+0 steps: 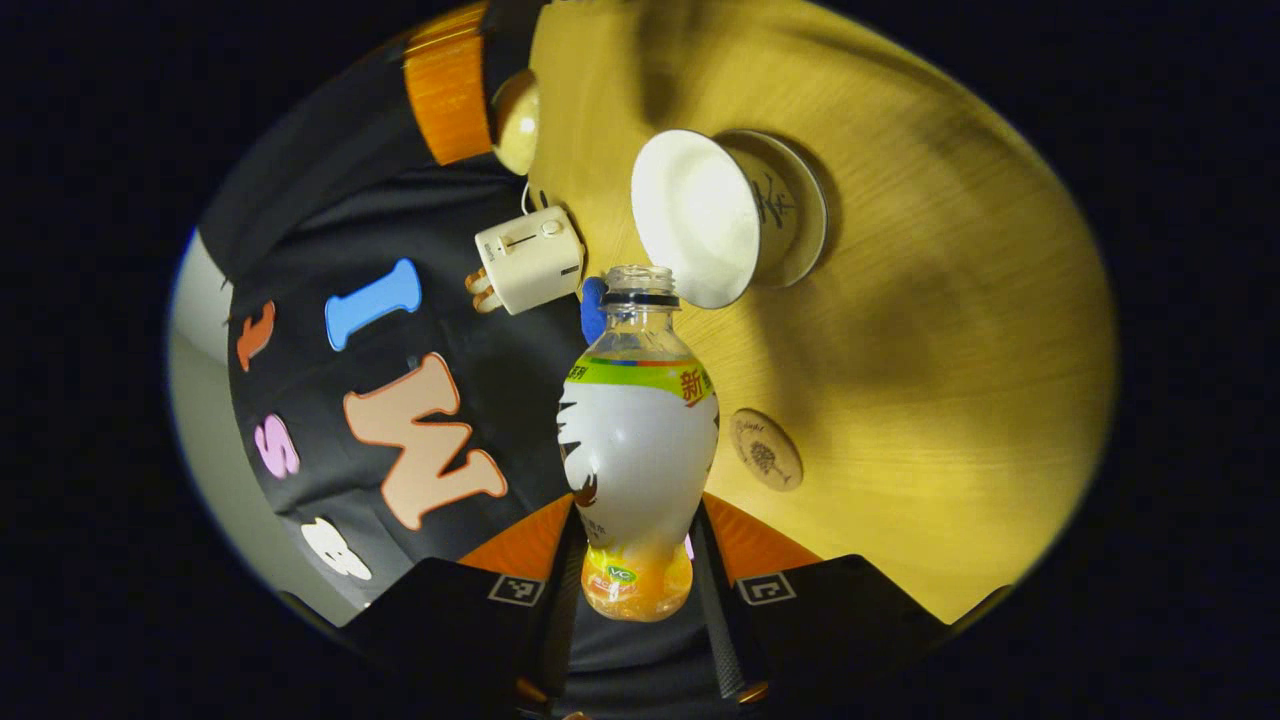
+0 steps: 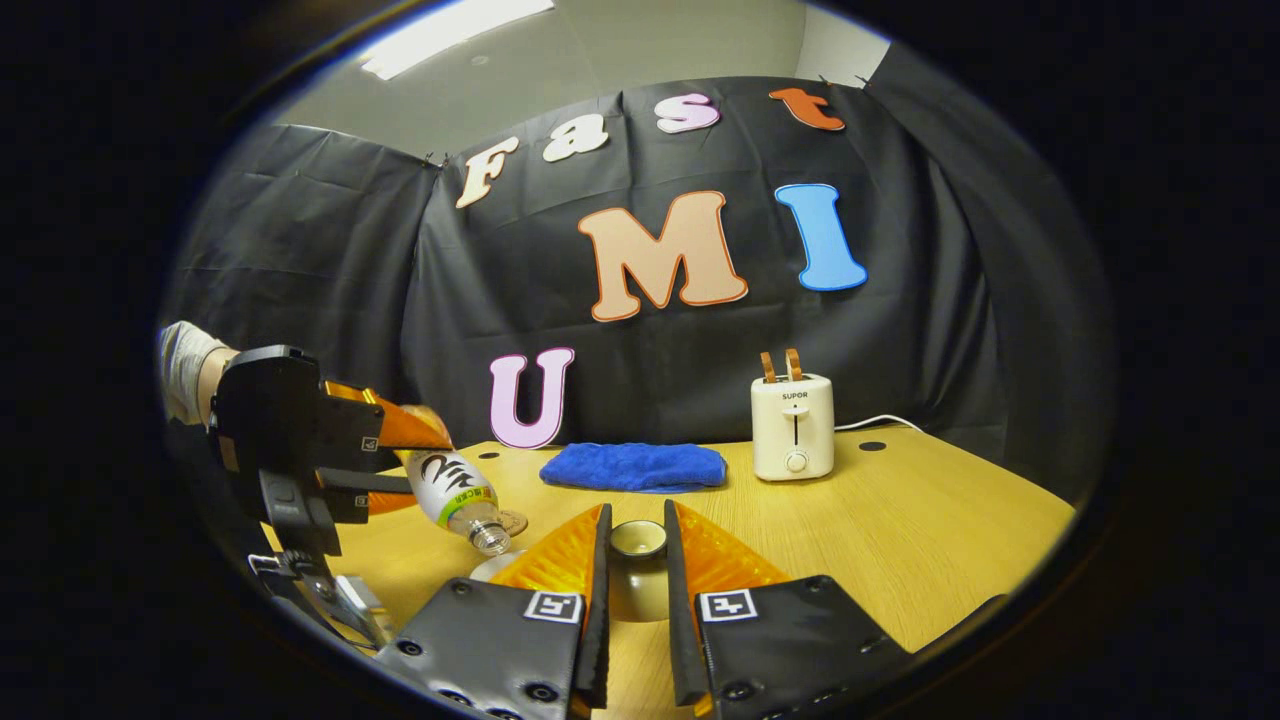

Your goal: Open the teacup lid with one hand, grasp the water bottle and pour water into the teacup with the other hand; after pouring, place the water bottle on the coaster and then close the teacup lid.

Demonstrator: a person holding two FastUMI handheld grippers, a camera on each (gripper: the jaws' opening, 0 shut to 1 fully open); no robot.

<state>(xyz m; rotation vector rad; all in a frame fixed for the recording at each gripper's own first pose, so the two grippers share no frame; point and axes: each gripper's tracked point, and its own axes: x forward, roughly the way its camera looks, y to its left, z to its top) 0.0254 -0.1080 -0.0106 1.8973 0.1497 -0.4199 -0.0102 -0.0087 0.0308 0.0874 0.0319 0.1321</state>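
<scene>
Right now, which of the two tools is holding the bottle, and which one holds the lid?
The left tool holds the tilted bottle; the right tool grips the lid by its knob.

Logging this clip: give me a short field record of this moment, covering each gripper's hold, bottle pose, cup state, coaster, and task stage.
left gripper: shut on the water bottle
bottle pose: tipped, uncapped mouth toward the teacup
right gripper: shut on the teacup lid, held off the cup
teacup: uncovered, on its saucer
coaster: bare, on the table
background: toaster, blue cloth
stage: pouring position; water stream not discernible
</scene>
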